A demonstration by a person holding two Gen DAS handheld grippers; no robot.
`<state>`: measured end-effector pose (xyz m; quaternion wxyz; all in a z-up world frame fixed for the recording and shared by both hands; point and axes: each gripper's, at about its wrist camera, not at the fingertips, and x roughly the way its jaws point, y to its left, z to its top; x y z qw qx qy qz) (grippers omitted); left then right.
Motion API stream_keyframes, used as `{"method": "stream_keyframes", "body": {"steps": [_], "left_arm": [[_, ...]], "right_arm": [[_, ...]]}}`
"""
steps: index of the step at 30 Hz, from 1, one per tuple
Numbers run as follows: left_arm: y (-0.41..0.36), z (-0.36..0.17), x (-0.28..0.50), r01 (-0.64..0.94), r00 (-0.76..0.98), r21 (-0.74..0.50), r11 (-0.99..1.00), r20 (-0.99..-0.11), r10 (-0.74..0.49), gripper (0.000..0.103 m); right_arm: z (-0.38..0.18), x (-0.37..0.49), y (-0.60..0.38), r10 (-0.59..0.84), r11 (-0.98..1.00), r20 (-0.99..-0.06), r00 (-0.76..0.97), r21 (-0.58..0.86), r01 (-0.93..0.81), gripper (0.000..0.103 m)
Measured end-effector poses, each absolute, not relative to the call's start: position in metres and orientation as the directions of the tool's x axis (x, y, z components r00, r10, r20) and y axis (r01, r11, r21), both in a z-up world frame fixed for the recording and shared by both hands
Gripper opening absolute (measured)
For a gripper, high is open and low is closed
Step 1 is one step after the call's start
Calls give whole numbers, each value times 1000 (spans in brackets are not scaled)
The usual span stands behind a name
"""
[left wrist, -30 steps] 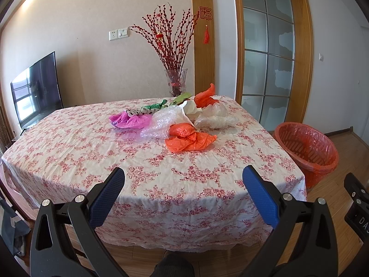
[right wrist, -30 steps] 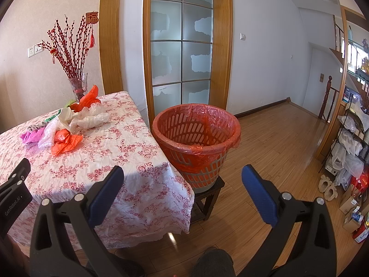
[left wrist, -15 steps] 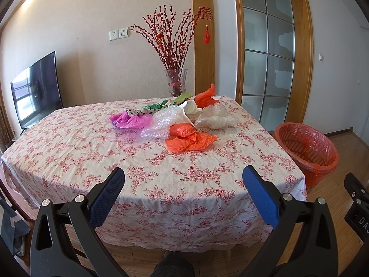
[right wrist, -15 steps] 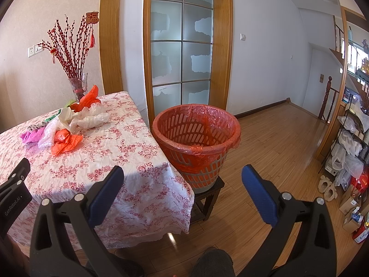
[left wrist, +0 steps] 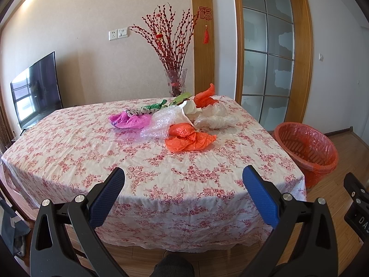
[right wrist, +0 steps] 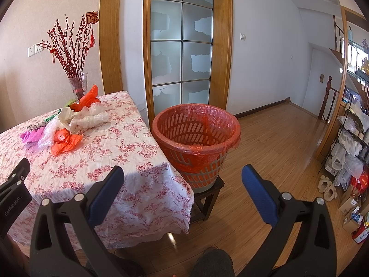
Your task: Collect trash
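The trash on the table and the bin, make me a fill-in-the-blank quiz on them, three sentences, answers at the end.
1. The crumpled plastic bags lie on a table covered by a ______-patterned cloth.
2. The orange basket beside the table stands on a small wooden ______.
3. Both the left claw and the right claw are ______ and hold nothing.

Answers: floral; stool; open

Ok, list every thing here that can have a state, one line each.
left gripper: jaws open, holding nothing, short of the table.
right gripper: jaws open, holding nothing.
trash basket: upright on a small stool, lined with an orange bag, looks empty.
orange bag: crumpled, lying on the tablecloth.
pink bag: crumpled, on the table.
white bag: crumpled, on the table.
vase: upright, holding red branches.
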<state>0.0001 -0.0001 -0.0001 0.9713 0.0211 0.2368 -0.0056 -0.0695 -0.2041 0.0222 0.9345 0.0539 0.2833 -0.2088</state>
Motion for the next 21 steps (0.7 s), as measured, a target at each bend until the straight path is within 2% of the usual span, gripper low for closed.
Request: {"method": "stream_keyframes", "body": {"steps": [21], "left_arm": [[0,0,0,21,887,38,999,-461,-1,101]], "right_arm": [[22,-69,-205,-361,907,-552,752,-19,421,99]]}}
